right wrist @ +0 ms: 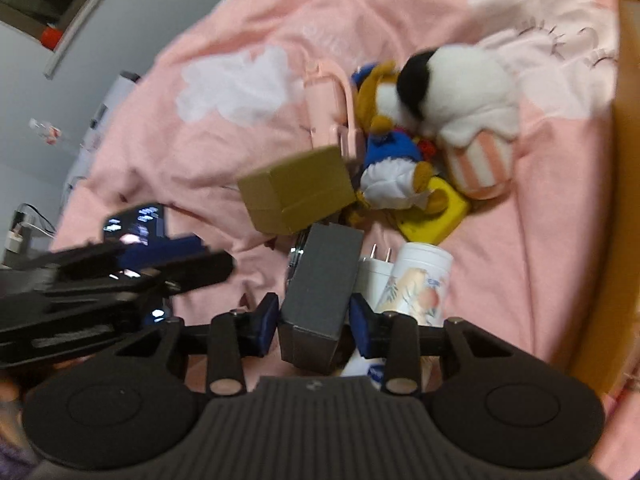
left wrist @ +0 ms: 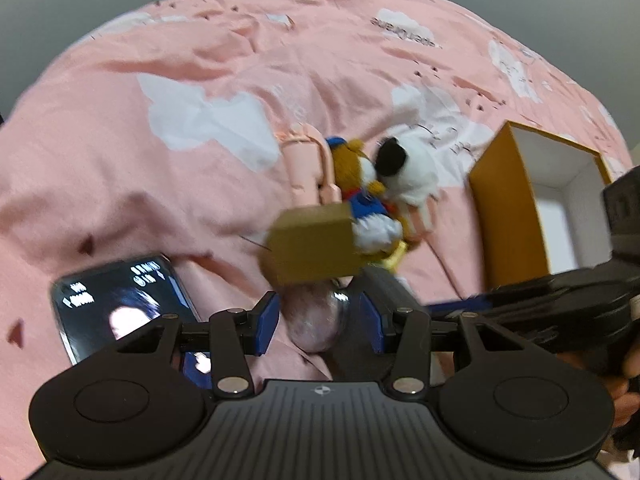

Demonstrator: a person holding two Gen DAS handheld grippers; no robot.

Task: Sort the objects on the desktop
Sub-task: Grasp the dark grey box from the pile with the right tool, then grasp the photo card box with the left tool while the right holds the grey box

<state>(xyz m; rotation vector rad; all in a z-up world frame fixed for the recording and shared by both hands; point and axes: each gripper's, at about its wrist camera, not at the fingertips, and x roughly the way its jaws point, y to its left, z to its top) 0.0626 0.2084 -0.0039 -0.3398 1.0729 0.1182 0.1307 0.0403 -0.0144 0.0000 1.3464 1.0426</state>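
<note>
Blue pads of the right gripper (right wrist: pixel 314 322) sit on either side of a dark grey box (right wrist: pixel 320 294), which lies among the pile on the pink bedspread (right wrist: pixel 520 240). Its jaws flank the box closely, but I cannot tell whether the pads actually press on it. The left gripper (left wrist: pixel 320 322) has its jaws standing apart around a rounded, glossy pinkish object (left wrist: pixel 314 320); there too the blur hides whether it is gripped or only straddled.

Crowding is the main risk. The grey box touches a tan cardboard box (right wrist: pixel 298 192) at its far end and a white charger plug (right wrist: pixel 370 276) and a white printed jar (right wrist: pixel 416 284) on its right. Lifting it at a tilt could drag or topple those neighbours, and the smooth faces could slip through a light pinch. Both grippers also work close together, so they may knock each other.

The grey box looks rigid, matte and rectangular, lying lengthwise between the pads. Beyond it lie a duck plush toy (right wrist: pixel 394 152), a black-and-white cupcake plush (right wrist: pixel 468 112) and a yellow item (right wrist: pixel 436 216). An open orange carton (left wrist: pixel 536 200) with a white inside stands to the right, likely the sorting target. A phone (left wrist: pixel 120 304) rests to the left.
</note>
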